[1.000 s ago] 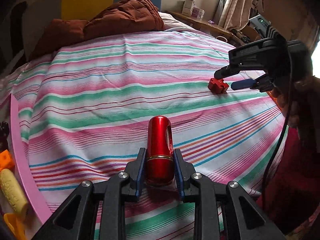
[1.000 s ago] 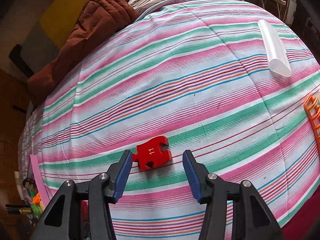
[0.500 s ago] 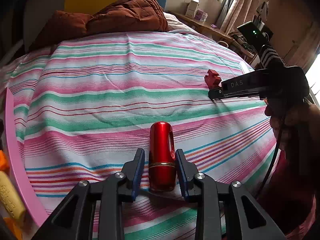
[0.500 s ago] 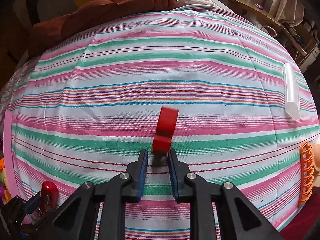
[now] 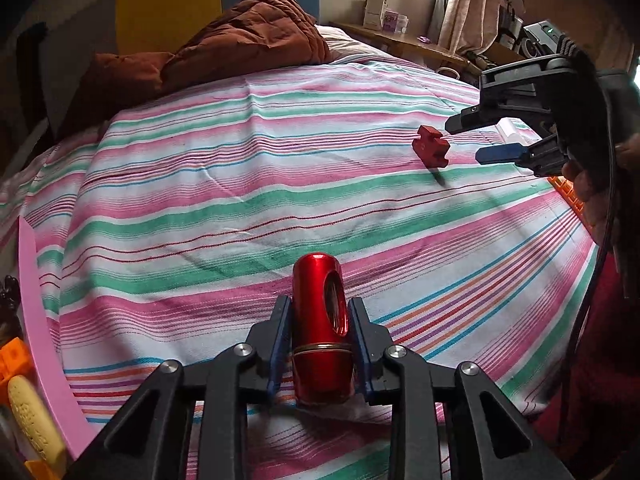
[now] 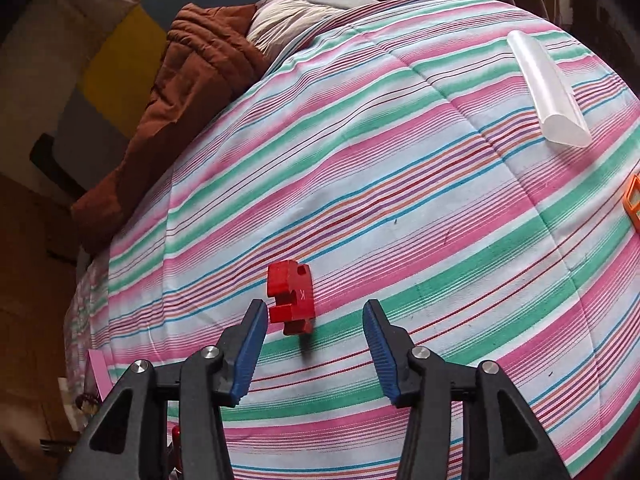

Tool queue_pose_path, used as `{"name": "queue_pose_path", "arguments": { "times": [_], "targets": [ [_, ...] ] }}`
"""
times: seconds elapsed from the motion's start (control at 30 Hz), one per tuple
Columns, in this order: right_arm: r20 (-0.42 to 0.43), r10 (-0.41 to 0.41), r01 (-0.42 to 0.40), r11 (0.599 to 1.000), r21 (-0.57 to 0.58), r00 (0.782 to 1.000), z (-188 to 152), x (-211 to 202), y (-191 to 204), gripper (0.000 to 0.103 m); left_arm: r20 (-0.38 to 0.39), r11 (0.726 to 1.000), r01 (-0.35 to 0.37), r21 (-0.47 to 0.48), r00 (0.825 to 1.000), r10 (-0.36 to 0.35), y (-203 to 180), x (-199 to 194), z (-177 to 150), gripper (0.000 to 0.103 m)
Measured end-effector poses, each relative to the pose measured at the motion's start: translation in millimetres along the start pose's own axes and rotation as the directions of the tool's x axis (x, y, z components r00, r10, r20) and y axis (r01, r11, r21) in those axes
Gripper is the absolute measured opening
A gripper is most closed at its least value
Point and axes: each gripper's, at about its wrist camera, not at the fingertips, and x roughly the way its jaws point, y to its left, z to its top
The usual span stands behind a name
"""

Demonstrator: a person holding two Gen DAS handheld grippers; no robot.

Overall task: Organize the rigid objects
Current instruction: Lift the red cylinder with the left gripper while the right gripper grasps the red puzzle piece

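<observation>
- two red things are what i'm working with on the striped bedspread [image 5: 248,184], woven cotton in pink, green and white bands with thin blue and red lines.
- i see a pink rim [image 5: 38,312] at the bed's near left edge in my left view, curved like a tray or bin wall; past it sit an orange block [image 5: 14,360] and a bumpy yellow piece [image 5: 34,420], though i cannot tell whether they lie inside it.
- my left gripper [image 5: 320,344] has its blue-padded fingers clamped on the red metal cylinder [image 5: 320,320]: glossy, round-topped, with an oval cut-out in its side and a thin brass-coloured ring near its base, resting low over the bedspread.
- my right gripper [image 6: 316,332] has its fingers apart and opening; the red puzzle-shaped block [image 6: 292,300] stands on edge just ahead of the left finger, not pressed by either pad.
- that block is matt, notched, flat-sided, with a small white mark on one face.
- farther right on the bed lie a clear plastic tube [image 6: 548,88] with a folded end and an orange plastic frame [image 6: 634,204] at the edge.
- a rumpled brown quilt [image 5: 224,52] is heaped at the head of the bed.
</observation>
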Motion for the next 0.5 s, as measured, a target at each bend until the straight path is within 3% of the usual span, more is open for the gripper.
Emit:
{"name": "queue_pose_path", "arguments": {
  "times": [0.17, 0.4, 0.47, 0.5],
  "targets": [
    [0.011, -0.045, 0.045, 0.999, 0.002, 0.999, 7.8, 13.5, 17.7, 0.050, 0.006, 1.000, -0.004, 0.006, 1.000, 0.004, -0.2, 0.9, -1.1, 0.029],
    [0.004, -0.100, 0.099, 0.982, -0.160, 0.995, 8.9, 40.1, 49.6, 0.047, 0.029, 1.000, -0.006, 0.002, 1.000, 0.006, -0.5, -0.3, -4.3, 0.029],
    [-0.028, -0.140, 0.129, 0.959, -0.254, 0.990, 2.4, 51.9, 58.9, 0.014, 0.040, 1.000, -0.008, 0.003, 0.999, 0.008, -1.3, -2.2, -7.4, 0.029],
    [-0.033, -0.177, 0.160, 0.942, -0.294, 0.984, -1.8, 55.7, 61.6, 0.014, 0.041, 1.000, -0.006, 0.002, 0.999, 0.006, -0.8, -2.5, -7.5, 0.029]
  ]
}}
